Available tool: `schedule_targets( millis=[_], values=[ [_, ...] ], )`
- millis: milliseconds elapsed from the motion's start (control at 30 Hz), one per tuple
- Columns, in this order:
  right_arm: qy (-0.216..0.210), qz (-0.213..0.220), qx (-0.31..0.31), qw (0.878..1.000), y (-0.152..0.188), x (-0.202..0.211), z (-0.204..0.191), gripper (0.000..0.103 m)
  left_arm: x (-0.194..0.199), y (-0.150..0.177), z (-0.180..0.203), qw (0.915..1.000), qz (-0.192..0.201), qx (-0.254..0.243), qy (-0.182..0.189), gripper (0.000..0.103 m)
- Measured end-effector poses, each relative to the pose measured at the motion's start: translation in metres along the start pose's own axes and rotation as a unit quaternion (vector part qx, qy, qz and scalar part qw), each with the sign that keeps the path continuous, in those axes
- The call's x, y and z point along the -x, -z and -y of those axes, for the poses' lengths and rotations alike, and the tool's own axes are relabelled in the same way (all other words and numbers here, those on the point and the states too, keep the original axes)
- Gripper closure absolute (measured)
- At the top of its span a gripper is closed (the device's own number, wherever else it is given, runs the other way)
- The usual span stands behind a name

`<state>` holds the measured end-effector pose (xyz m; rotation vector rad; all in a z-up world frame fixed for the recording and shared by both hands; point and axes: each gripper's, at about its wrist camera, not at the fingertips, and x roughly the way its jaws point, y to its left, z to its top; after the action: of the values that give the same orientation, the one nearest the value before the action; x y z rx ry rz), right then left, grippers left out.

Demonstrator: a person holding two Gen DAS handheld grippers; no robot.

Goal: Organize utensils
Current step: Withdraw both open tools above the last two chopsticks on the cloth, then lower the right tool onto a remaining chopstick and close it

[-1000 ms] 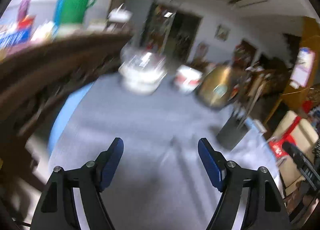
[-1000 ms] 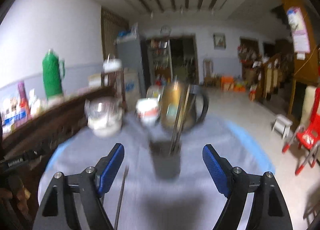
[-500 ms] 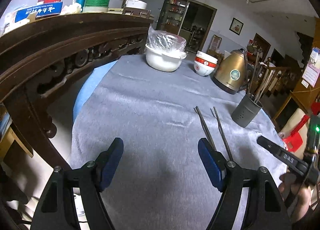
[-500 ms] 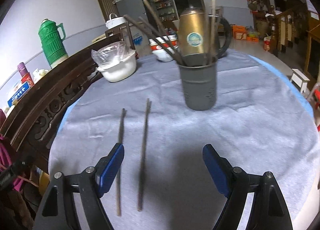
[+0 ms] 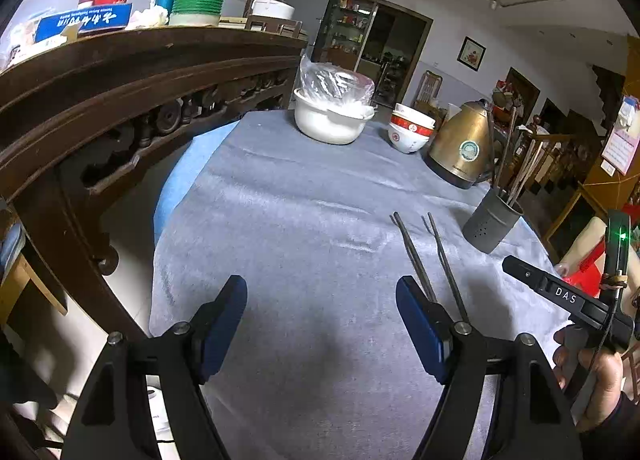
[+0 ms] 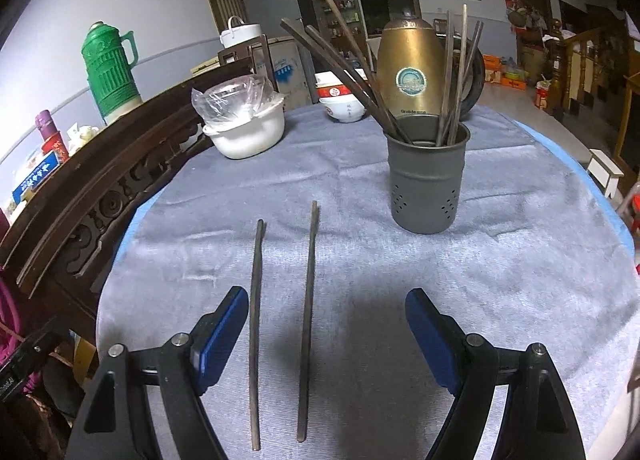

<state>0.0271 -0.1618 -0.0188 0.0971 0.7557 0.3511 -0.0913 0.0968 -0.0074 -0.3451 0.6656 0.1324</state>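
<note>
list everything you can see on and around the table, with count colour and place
chopsticks: two, dark, flat on the cloth, side by side but apart
holder: one, grey, perforated, upright right of the loose pair, holding several more chopsticks
kettle: one, brass, behind the holder
white bowl: one, plastic bag on top, far left of the cloth
small bowls: stacked, white and red, count unclear, beside the kettle
cloth: one, grey, covering the table
flask: one, green, on the dark wooden sideboard
left gripper: jaws open, blue pads, nothing between
right gripper: jaws open, over the loose chopsticks' near ends
</note>
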Motion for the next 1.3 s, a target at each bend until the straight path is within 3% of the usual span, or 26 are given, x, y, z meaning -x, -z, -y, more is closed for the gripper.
schedule_targets(
  millis=[600,1033,1167,1300],
  values=[
    [0.009,-0.014,-0.005,1.000,-0.002,-0.011,0.001,0.019,-0.005,-0.001,-0.002,1.0000,-0.004,0.002,0.006,0.026],
    [0.020,-0.031,-0.016,0.999,0.002,-0.013,0.012,0.019,-0.024,0.004,0.003,0.9993,-0.028,0.005,0.022,0.026],
    [0.025,-0.042,-0.019,0.999,0.004,-0.011,0.020,0.019,-0.029,0.005,0.014,0.9988,-0.033,-0.004,0.035,0.026],
    [0.028,-0.080,-0.010,0.996,0.004,-0.018,0.022,0.020,-0.033,0.008,0.025,0.9979,-0.040,-0.012,0.050,0.026]
  ],
)
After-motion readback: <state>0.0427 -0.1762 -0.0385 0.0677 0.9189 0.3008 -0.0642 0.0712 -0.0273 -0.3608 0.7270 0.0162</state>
